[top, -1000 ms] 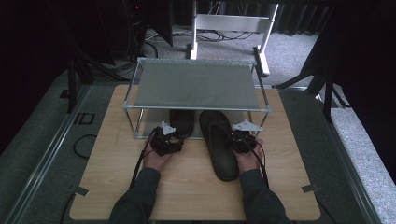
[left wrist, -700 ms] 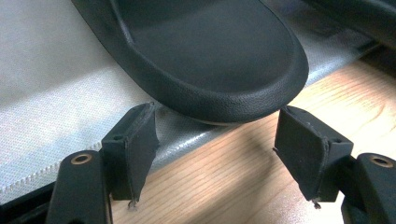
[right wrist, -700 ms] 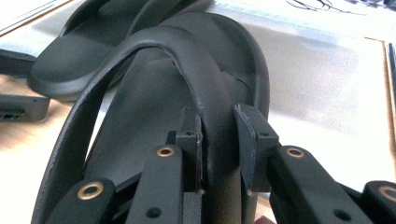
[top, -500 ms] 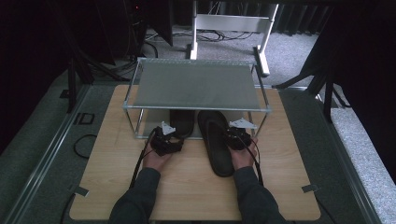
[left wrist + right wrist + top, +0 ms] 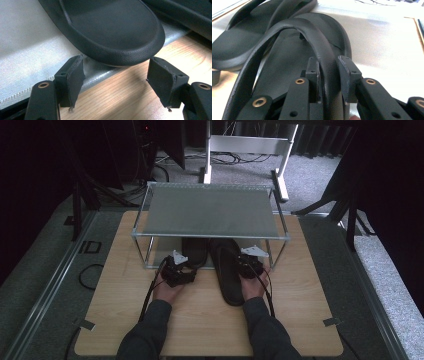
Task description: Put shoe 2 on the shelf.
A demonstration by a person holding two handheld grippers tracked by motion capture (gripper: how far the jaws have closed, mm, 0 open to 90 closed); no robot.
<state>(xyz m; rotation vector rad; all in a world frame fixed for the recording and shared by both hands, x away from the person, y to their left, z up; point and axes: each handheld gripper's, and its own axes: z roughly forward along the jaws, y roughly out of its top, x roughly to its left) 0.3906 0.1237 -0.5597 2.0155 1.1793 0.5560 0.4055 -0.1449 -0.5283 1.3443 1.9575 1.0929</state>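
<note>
Two black slippers lie side by side at the front of a metal rack's (image 5: 210, 212) lower grey shelf. My right gripper (image 5: 248, 265) is shut on the arched strap (image 5: 325, 50) of the right slipper (image 5: 227, 272), whose heel sticks out over the wooden table (image 5: 300, 320). In the right gripper view the right gripper (image 5: 329, 75) pinches that strap between both pads. My left gripper (image 5: 177, 270) stands open at the heel of the left slipper (image 5: 195, 251). In the left gripper view the left gripper (image 5: 116, 72) has its jaws on either side of the rounded heel (image 5: 112, 32), with gaps between pads and heel.
The rack's mesh top shelf hangs over the slippers' toes, with thin metal posts (image 5: 147, 252) at its corners. The lower shelf is a grey mat (image 5: 30, 50) whose edge meets the wood. A white frame (image 5: 245, 145) and cables lie on the floor behind the table.
My right gripper has carried the right slipper a little to the left and farther under the rack, closer to the left slipper. The left gripper has stayed where it was.
</note>
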